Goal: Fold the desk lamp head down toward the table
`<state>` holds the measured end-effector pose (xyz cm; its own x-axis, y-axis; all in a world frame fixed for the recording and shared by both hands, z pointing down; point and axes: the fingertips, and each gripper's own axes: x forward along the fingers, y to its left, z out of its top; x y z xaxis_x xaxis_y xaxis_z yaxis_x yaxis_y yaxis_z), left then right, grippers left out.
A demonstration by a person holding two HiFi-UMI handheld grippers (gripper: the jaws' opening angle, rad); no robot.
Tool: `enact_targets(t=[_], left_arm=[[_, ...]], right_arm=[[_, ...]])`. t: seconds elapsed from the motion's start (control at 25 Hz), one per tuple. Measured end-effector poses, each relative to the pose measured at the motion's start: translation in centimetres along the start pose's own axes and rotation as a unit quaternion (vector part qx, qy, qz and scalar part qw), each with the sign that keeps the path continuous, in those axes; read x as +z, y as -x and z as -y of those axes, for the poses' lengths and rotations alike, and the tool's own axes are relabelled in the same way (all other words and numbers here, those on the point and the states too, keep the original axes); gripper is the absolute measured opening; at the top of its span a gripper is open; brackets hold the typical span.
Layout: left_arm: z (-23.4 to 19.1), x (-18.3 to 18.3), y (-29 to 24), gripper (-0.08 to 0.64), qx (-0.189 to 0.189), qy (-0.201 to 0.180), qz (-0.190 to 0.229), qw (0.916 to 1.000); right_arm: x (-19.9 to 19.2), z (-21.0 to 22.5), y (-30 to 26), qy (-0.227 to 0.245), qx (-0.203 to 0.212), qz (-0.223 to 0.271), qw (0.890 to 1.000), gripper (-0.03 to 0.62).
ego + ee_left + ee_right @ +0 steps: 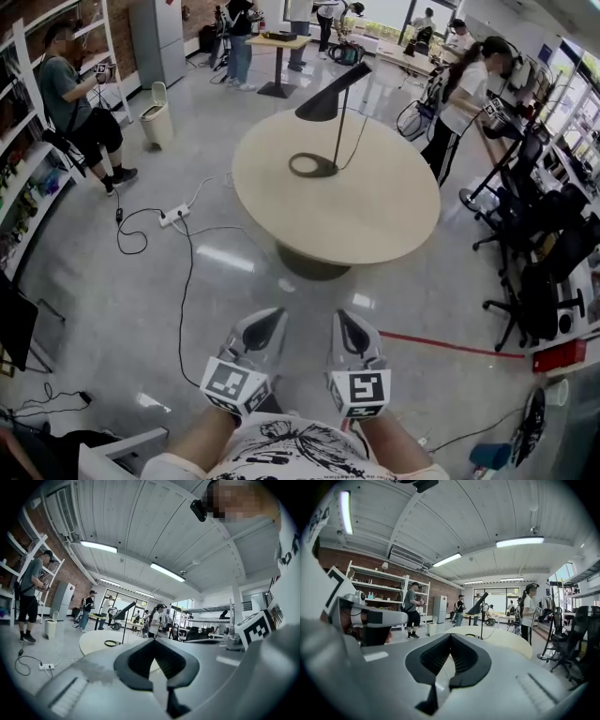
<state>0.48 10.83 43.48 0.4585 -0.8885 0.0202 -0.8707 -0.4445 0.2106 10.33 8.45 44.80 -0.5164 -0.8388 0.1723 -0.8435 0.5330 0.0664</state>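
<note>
1. Both claws are clenched and empty. The left claw and the right claw hang side by side close to the person's body, tips forward. Each gripper view shows the dark pads meeting at the tip with nothing between them.
2. The black desk lamp with a cone head, thin stem and ring base stands well ahead of both claws, on the far part of the round beige table. Its head is up and tilted; folding has not begun.
3. Risk: pushing the head down with one claw could tip the lamp or skid the ring base, as it looks light. The other claw should probably pin the base.
4. Risk: the stem is thin, so a clenched claw may slip off it. The hinge is too small to make out from here, so a push in the wrong place might bend the stem instead.
5. Ahead and left of the left claw, a white power strip with black cable lies on the floor, a trip hazard on the walk in.
6. Ahead and right of the right claw are black office chairs and a person in a white top beside the table. That side is tight.
</note>
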Motion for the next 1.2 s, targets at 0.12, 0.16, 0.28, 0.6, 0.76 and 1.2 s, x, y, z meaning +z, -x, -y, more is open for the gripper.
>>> enact_targets(t=[0.12, 0.16, 0.28, 0.6, 0.76, 1.2], left_arm=[[1.8, -0.4, 0.8, 0.002, -0.001, -0.002, -0.001, 1.0], [2.3, -0.5, 1.2, 0.002, -0.001, -0.003, -0.001, 1.0], [3.8, -0.9, 2.2, 0.002, 0.001, -0.006, -0.001, 1.0], [5.5, -1.6, 4.2, 0.002, 0.012, -0.007, 0.0, 0.9999], [5.8, -1.9, 4.7, 0.002, 0.012, -0.009, 0.0, 0.9999], [6.6, -1.4, 4.9, 0.002, 0.008, -0.015, 0.007, 0.9998]], right_arm=[[-0.2, 0.0, 1.8, -0.001, 0.004, 0.001, 1.0, 0.008], [-0.4, -0.1, 2.4, -0.001, 0.006, 0.0, 1.0, 0.008], [-0.9, -0.5, 4.0, 0.0, 0.011, 0.001, 1.0, 0.009], [-2.0, -1.7, 6.4, -0.001, 0.032, -0.006, 0.999, 0.008], [-2.0, -2.2, 7.0, -0.001, 0.036, -0.003, 0.999, 0.008], [-1.3, -2.2, 7.6, -0.006, 0.037, 0.009, 0.999, 0.008]])
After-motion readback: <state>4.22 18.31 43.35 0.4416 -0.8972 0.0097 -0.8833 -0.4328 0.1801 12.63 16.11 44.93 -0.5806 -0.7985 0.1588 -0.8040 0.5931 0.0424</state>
